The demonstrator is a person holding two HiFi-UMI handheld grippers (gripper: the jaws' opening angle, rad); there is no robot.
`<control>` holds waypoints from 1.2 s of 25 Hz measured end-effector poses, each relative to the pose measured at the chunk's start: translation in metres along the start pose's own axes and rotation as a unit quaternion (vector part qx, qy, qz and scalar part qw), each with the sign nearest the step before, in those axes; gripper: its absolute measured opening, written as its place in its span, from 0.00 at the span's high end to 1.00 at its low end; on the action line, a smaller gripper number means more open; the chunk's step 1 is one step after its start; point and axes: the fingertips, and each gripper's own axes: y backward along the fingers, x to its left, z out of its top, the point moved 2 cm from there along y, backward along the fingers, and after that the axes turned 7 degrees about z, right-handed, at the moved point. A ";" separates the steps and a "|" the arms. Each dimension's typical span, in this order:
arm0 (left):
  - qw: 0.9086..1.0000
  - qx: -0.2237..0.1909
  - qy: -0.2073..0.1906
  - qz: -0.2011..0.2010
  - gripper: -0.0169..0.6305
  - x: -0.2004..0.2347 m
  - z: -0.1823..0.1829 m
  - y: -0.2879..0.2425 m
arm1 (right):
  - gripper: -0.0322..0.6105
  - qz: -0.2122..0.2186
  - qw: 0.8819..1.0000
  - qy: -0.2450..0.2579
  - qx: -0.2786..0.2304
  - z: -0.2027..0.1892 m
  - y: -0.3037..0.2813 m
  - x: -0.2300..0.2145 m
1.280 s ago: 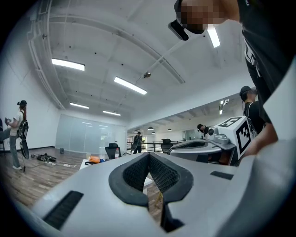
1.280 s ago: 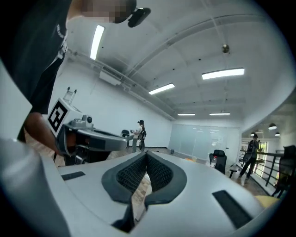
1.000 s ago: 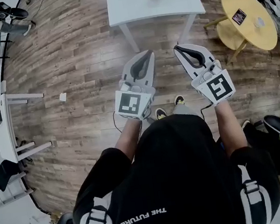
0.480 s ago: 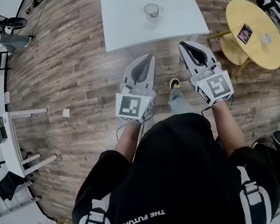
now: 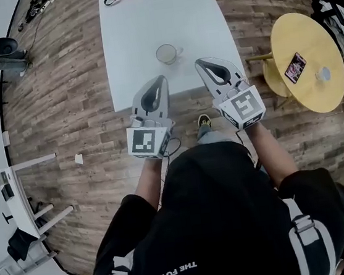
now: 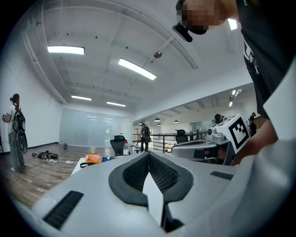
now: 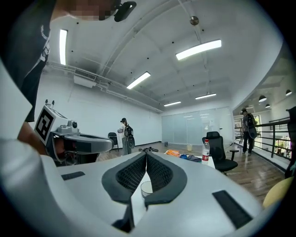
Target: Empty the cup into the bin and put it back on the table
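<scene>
Head view: two closed tools are hovering at the near edge of the bench, and the cup is sitting untouched.

Nearest, a person in a black top is holding the white left tool (image 5: pixel 162 79) and the white right tool (image 5: pixel 200 63) level and side by side. Both have their jaws pressed together on nothing, probably because the reach for the cup is not yet beginning. Their tips are showing over the near edge of the long white bench (image 5: pixel 163 16). Just beyond them, the small clear glass cup (image 5: pixel 166 54) is standing upright on the bench, its long axis vertical, its mouth facing up and its handle pointing toward the right tool's side. Whether it is holding anything is too small to tell. Farther off, a round yellow side table (image 5: pixel 309 36) is standing to the right, and no bin is showing.
</scene>
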 end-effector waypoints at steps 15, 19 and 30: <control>1.000 0.027 0.004 -0.010 0.94 0.045 -0.033 -0.069 | 0.92 -0.021 0.998 -0.037 0.039 -0.031 -0.047 -0.063; 0.999 0.037 0.002 -0.019 0.94 0.058 -0.049 -0.074 | 0.92 -0.023 0.997 -0.050 0.052 -0.051 -0.064 -0.067; 0.993 0.099 0.007 -0.064 0.50 0.079 -0.147 -0.116 | 0.76 -0.012 0.983 -0.048 0.175 -0.157 -0.120 -0.086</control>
